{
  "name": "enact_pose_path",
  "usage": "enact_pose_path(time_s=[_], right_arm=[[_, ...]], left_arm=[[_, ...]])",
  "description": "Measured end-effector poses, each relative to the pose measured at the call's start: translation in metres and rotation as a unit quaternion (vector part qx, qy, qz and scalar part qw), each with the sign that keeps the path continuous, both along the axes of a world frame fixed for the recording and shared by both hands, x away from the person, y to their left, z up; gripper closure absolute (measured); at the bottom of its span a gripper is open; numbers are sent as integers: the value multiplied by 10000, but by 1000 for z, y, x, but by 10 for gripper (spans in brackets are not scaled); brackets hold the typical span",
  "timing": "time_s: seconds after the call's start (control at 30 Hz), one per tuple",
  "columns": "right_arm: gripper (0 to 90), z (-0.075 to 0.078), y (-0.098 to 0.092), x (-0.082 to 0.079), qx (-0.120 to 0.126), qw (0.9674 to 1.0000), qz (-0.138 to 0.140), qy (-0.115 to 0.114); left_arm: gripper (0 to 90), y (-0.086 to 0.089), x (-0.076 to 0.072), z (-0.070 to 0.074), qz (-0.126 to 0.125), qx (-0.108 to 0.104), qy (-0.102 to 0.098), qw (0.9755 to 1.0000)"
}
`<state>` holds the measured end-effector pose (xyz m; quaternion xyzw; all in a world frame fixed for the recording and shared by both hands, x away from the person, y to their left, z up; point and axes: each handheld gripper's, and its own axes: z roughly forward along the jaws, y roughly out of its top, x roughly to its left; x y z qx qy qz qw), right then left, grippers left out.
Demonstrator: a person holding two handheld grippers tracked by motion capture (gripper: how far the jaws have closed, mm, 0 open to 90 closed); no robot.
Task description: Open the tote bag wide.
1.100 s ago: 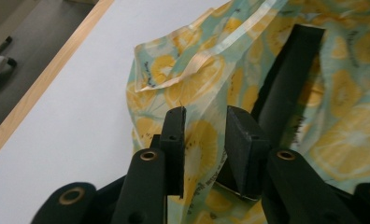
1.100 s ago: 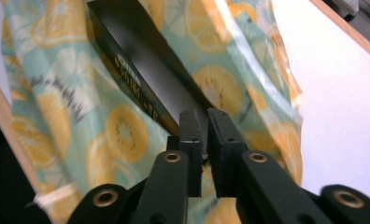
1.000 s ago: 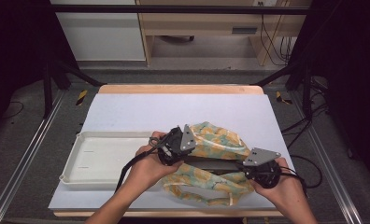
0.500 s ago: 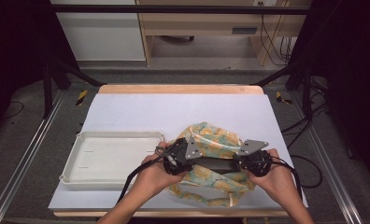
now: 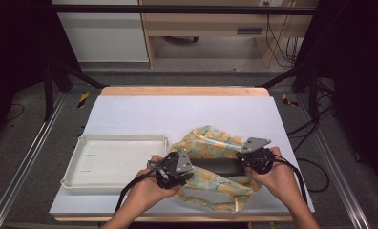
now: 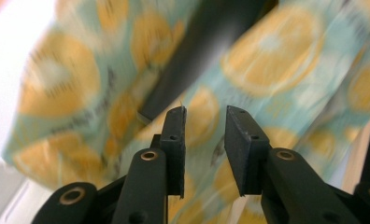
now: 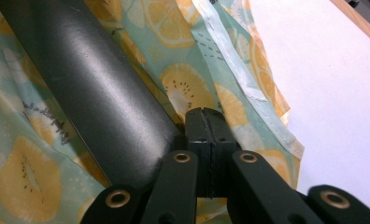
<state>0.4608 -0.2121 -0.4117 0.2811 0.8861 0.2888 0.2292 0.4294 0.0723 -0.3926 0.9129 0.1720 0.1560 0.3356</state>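
1. A white tray (image 5: pixel 82 164) sits on the left part of the pale table mat (image 5: pixel 187 114); its bed is bare apart from a few faint marks.
2. The lemon-print cloth bag (image 5: pixel 211 143) lies crumpled just right of the tray, near the table's front edge, and wraps a black cylinder (image 5: pixel 220 166) that lies across its open middle.
3. In the right gripper view the cylinder (image 7: pixel 94 93) runs diagonally over the bag (image 7: pixel 183 88), and a white stitched hem (image 7: pixel 239 65) borders the cloth beside the bare mat.
4. The left gripper (image 5: pixel 173 168) is at the bag's left side. In the left gripper view its jaws stand apart with a clear gap, printed cloth (image 6: pixel 267 60) behind them and nothing pressed between the pads.
5. The right gripper (image 5: pixel 257 155) is at the bag's right side, its jaws together beside the cylinder; whether a fold of cloth is pinched between them cannot be told.
6. The left gripper view is blurred, so the dark cylinder (image 6: pixel 192 56) and the print are smeared.
7. Both ends of the cylinder are hidden by cloth and by the grippers in the high view.
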Motion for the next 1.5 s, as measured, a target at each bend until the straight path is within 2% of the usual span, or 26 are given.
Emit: enact_pose_path(time_s=[0.07,0.1,0.17,0.3,0.4,0.43,0.63,0.7,0.93,1.1,1.27,1.4,1.5], right_arm=[[900,1,0,-1,-17,10000,20,21],[900,0,1,-1,-18,10000,24,30],[900,0,2,-1,-49,10000,7,49],[900,2,2,-2,-14,10000,11,-5],[900,3,0,-2,40,10000,17,-49],[900,4,-1,-1,75,10000,13,-58],[900,2,-5,1,172,9998,34,-92],[900,2,-6,0,166,9998,32,-79],[900,2,-13,3,392,9990,128,-194],[900,-3,-25,12,740,9971,106,-173],[900,-16,-39,22,990,9951,15,-62],[900,-26,-44,26,1007,9949,-27,2],[900,-33,-46,29,973,9952,-62,68]], left_arm=[[760,-4,4,5,26,-201,-38,9998],[822,-7,8,6,46,-252,1,9997],[891,-15,16,5,73,-263,62,9996],[900,-26,27,0,175,-313,107,9993],[900,-30,28,-7,139,-219,142,9996],[900,-30,26,-12,109,-135,201,9996],[900,-17,6,-26,110,273,204,9994],[900,-10,-1,-29,131,259,249,9993],[900,4,-15,-39,344,296,99,9989],[900,6,-15,-51,547,383,50,9978],[900,9,-15,-58,701,307,121,9970],[900,8,-14,-61,799,332,141,9961],[900,6,-14,-64,824,455,124,9955]])
